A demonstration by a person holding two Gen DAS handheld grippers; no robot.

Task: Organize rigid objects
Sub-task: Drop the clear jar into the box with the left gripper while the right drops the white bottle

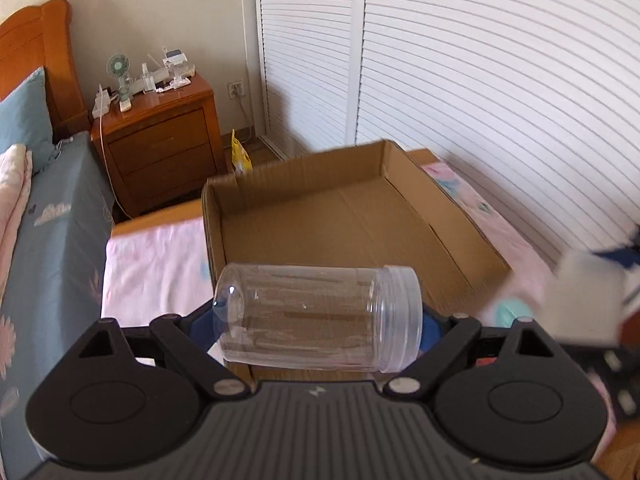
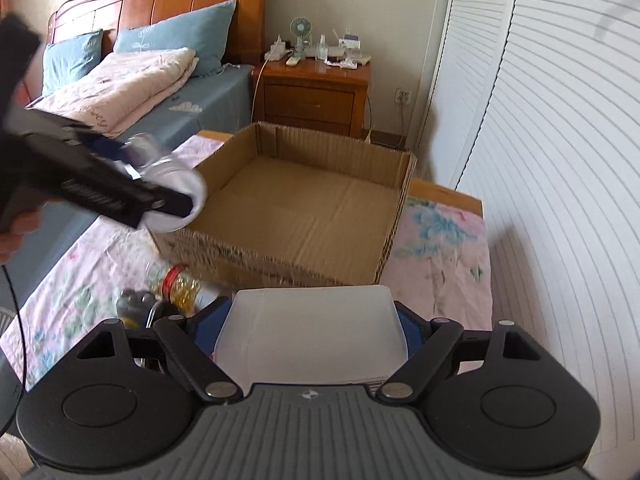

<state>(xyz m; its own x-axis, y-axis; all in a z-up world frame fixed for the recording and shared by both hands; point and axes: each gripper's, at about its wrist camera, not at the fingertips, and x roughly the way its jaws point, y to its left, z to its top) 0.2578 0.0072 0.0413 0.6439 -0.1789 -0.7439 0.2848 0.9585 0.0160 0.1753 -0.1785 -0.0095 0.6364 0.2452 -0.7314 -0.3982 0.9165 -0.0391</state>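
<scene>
My left gripper [image 1: 318, 320] is shut on a clear plastic jar [image 1: 316, 316], held sideways above the near edge of an open cardboard box [image 1: 436, 204]. My right gripper [image 2: 310, 338] is shut on a white plastic container [image 2: 312, 332], held just in front of the same box [image 2: 400, 200]. In the right wrist view the left gripper [image 2: 176, 196] with the jar [image 2: 176, 184] hovers over the box's left wall. In the left wrist view the white container [image 1: 584, 300] shows blurred at the right edge. The box is empty.
The box sits on a table with a floral pink cloth [image 2: 444, 264]. A bottle with a red cap [image 2: 180, 284] and other small items [image 2: 136, 304] lie on the cloth left of my right gripper. A bed [image 2: 132, 92], a wooden nightstand [image 2: 316, 92] and louvred doors [image 2: 560, 160] surround the table.
</scene>
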